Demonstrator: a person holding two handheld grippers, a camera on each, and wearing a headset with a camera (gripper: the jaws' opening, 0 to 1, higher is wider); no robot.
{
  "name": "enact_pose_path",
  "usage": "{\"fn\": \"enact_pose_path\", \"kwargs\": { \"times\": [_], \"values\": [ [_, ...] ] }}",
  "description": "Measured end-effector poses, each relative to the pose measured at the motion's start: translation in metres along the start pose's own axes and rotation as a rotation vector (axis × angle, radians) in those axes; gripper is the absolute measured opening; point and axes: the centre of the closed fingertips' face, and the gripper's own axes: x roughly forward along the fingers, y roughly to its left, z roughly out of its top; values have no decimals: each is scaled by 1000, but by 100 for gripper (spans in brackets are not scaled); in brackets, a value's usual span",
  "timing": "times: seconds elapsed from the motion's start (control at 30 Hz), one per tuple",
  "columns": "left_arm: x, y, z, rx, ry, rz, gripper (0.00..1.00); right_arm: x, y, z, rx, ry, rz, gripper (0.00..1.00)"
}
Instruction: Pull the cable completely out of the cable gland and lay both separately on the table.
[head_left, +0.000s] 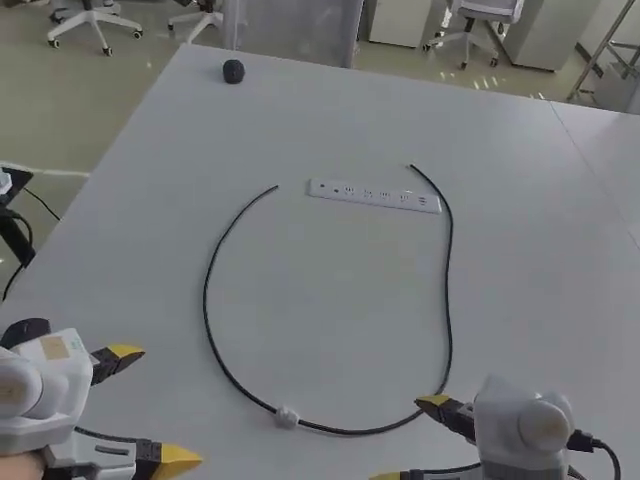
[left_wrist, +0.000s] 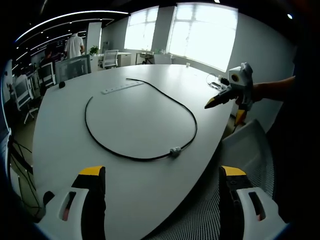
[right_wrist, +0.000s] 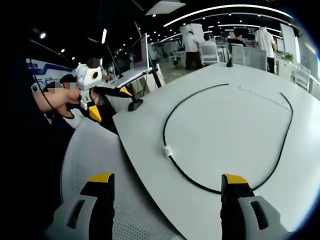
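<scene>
Nothing of the job is done yet, as far as the views show. The black cable (head_left: 206, 300) lies on the white counter (head_left: 330, 290) in a wide open loop, with both ends reaching toward a white power strip (head_left: 373, 195) on the far side. The small white cable gland (head_left: 287, 416) is threaded on the cable at the near bottom of the loop, close to the counter's near edge and between the two grippers. Cable runs out of the gland on both sides, so the whole pull is left to do, and then the laying apart.

The left gripper (head_left: 150, 405) hovers at the near left of the head view. Its yellow-tipped fingers are spread wide with nothing between them, and its own view shows the gland ahead, well clear of the tips. The right gripper (head_left: 410, 440) hangs at the near right, its fingers likewise parted and empty. One tip is just beside the cable's near bend, though contact cannot be judged.

I judge that one gripper must pinch the gland while the other takes the cable next to it and draws it through. The run is long on either side, so several re-grips seem likely.
</scene>
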Motion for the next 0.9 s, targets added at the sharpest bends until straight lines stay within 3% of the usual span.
{"fn": "enact_pose_path", "kwargs": {
  "times": [0.57,0.9],
  "values": [
    [-4,4,-8,6,-7,8,95,33,1,25,-60,49,12,82],
    [0,4,-11,5,0,-9,94,53,-2,25,-101,118,22,74]
  ]
}}
